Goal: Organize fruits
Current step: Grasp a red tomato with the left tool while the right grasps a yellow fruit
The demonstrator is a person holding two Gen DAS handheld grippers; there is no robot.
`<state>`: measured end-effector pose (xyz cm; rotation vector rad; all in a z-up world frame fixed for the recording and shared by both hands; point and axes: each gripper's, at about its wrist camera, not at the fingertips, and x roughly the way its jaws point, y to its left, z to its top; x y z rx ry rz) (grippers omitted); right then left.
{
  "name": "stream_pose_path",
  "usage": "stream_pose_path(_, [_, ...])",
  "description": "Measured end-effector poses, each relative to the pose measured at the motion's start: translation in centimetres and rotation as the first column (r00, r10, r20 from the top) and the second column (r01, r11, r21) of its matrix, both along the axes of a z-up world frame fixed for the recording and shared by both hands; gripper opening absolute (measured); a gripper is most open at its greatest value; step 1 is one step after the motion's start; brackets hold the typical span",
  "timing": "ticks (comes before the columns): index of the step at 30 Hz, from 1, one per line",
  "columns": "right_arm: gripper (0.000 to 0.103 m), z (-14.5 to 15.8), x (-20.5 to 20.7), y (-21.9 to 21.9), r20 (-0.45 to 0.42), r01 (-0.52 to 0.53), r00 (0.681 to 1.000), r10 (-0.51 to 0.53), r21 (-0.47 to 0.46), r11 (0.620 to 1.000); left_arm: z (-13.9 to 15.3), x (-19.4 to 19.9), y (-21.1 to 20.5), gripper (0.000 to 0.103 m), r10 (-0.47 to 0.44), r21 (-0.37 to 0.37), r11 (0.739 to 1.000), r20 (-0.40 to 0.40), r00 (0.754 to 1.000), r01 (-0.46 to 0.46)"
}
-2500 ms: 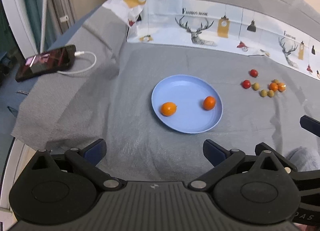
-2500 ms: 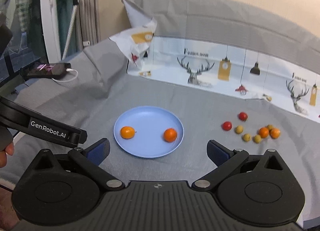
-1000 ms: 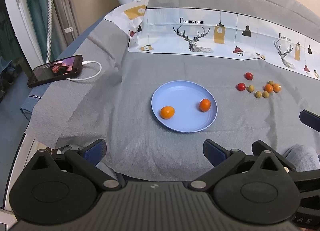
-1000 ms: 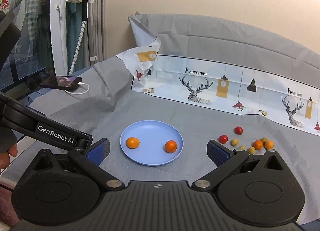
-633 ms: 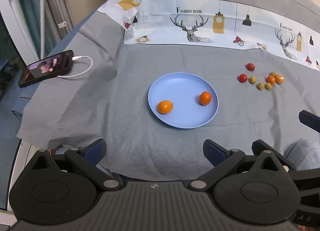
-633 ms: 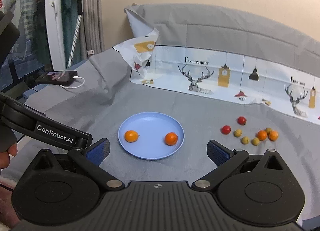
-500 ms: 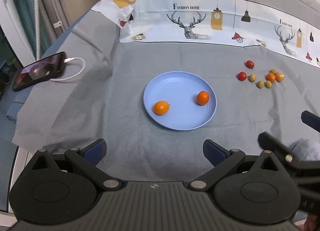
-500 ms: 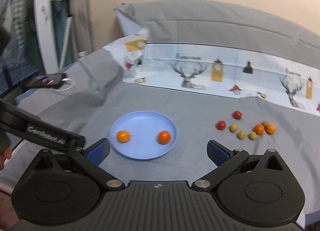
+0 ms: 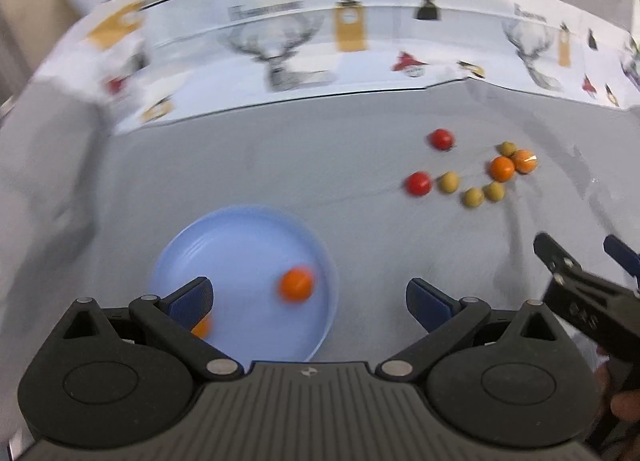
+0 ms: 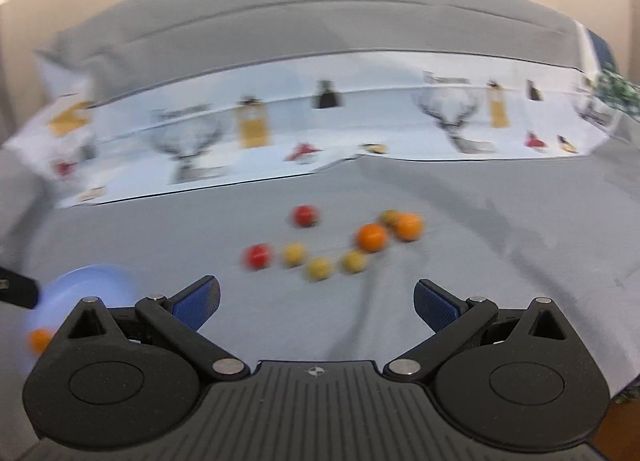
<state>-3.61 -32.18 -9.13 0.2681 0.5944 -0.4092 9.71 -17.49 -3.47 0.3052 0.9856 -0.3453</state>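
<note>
Left gripper (image 9: 308,299): matte black plastic body, ribbed grey-black centre panel with a small cross mark at its top edge. Two round black housings with recessed discs are flanked by triangular cut-outs. Linkage arms are pinned with silver screws; dark blue pads (image 9: 191,300) are fitted at the tips. Right gripper (image 10: 316,299): identical build, same blue pads (image 10: 435,306). A patch of skin is seen at the left view's lower right edge.

bare cloth (image 10: 316,301) before loose fruits (image 10: 320,268)
</note>
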Motion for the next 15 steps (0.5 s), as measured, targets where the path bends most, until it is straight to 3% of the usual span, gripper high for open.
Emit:
stream_pose_path(6, [0.102, -6.3, 6.5, -6.4, -0.037, 0.085, 0.996, -0.087, -0.045, 0.995, -6.6, 6.7, -8.4, 0.103, -0.103, 0.053, 0.993, -0.051, 0.993, 0.105])
stream_pose_path(10, [0.093, -10.1, 10.1, -8.5, -0.078, 0.021, 0.997, -0.026, -0.067, 0.998, -10.7, 10.4, -11.6, 0.103, -0.108, 0.075, 0.99, -0.112, 0.988, 0.117])
stream_pose_path(15, [0.078, -12.1, 11.9, -8.9, -0.09, -0.069, 0.994, 0.067, -0.019, 0.997, -13.8, 13.0, -13.9, 0.103, -0.13, 0.074, 0.987, -0.144, 0.981, 0.141])
